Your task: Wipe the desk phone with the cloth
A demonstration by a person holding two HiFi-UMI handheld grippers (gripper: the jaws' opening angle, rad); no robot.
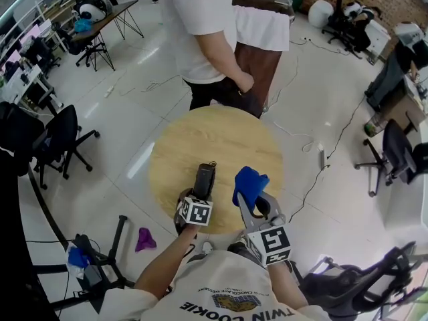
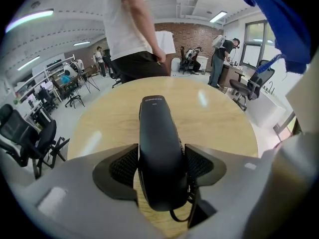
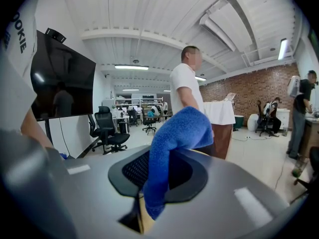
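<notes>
A black phone handset lies lengthwise on the round wooden table, near its front edge. My left gripper points steeply down over it. In the left gripper view the handset sits between the two pads, which stand wide beside its flanks without pressing on them; its cord curls out underneath. My right gripper hovers just to the right, shut on a blue cloth. In the right gripper view the cloth is pinched between the pads of that gripper and bunches up above them. No phone base shows.
A person in a white shirt stands at the table's far edge. Office chairs stand left and right on the glossy floor. A purple rag and a cable lie on the floor near the table.
</notes>
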